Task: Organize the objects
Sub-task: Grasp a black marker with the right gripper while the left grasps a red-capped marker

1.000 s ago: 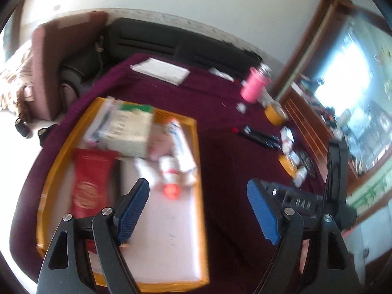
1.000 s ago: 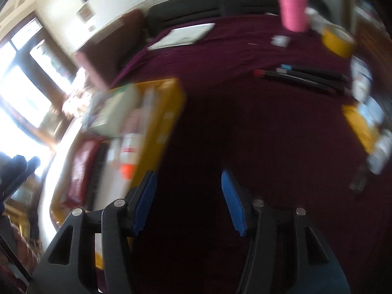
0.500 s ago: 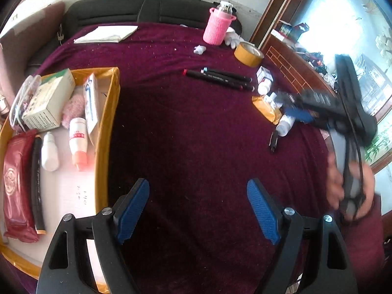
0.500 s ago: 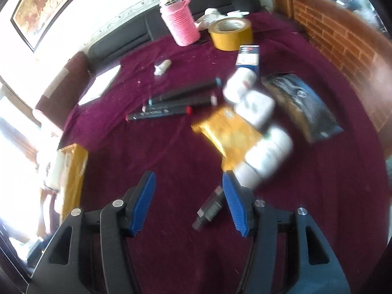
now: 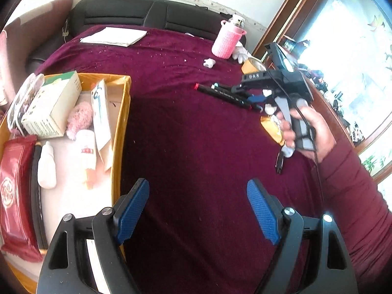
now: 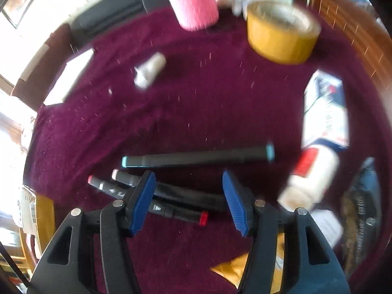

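Note:
Three black markers lie on the maroon cloth: one with teal caps (image 6: 196,158), one with a pink cap (image 6: 171,191), one with red caps (image 6: 176,212). My right gripper (image 6: 188,201) is open, low over the pink-capped and red-capped markers, which lie between its jaws. In the left wrist view it (image 5: 254,98) hangs over the markers (image 5: 220,94). My left gripper (image 5: 201,210) is open and empty above bare cloth, beside the yellow tray (image 5: 121,127), which holds a green-white box (image 5: 51,107), small bottles and a red pouch (image 5: 16,191).
A pink sleeved bottle (image 6: 193,0), a tape roll (image 6: 279,34), a small white bottle (image 6: 149,69), a white-blue box (image 6: 325,112), a white jar (image 6: 308,178), a dark packet (image 6: 360,210) and a yellow pouch (image 6: 235,269) surround the markers. White papers (image 5: 115,36) lie far back.
My right gripper has moved forward from the jar and pouch area to just over the markers. The left gripper has stayed open and shifted slightly.

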`<state>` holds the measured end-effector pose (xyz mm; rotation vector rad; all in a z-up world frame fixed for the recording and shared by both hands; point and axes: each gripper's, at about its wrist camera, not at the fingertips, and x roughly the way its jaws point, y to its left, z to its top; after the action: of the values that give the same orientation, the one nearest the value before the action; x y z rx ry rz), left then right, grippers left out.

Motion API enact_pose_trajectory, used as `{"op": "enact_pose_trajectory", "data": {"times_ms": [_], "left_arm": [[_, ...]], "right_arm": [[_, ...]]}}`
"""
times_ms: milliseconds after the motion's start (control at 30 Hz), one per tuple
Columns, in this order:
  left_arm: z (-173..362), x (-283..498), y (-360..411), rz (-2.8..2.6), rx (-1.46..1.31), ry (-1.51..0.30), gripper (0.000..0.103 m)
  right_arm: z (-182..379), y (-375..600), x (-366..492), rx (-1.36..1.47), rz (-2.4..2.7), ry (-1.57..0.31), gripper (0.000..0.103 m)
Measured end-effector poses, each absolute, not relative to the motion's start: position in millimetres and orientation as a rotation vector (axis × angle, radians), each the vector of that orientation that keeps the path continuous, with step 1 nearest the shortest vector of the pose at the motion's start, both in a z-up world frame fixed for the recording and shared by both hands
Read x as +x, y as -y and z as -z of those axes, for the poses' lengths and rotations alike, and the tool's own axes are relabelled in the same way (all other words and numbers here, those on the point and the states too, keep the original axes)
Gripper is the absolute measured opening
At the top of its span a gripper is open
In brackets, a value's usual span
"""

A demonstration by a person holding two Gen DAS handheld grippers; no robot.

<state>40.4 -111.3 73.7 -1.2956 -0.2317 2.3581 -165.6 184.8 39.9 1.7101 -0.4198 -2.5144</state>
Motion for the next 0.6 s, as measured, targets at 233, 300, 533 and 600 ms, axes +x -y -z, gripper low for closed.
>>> {"op": "enact_pose_trajectory", "data": {"times_ms": [233,300,533,600], "left_arm": [[-65,25,114,-2.349,-1.305,0.279,0.077],[-64,24,113,-2.345,-1.317,0.277,0.077],[-70,25,106,-2.364,-1.299,0.244,0.077],[-72,22,101,-2.384,-1.297,0.223,0.077]], "right_arm": [[-39,-137,-116,1.709,2.186,0.328,0.059],[-47,-141,-110,1.673,2.273,0.328,0.059],[-41,-139,-117,1.701,2.427,0.308,0.059],[-39,-130,-115,1.698,2.484,0.23,0.058]]}}
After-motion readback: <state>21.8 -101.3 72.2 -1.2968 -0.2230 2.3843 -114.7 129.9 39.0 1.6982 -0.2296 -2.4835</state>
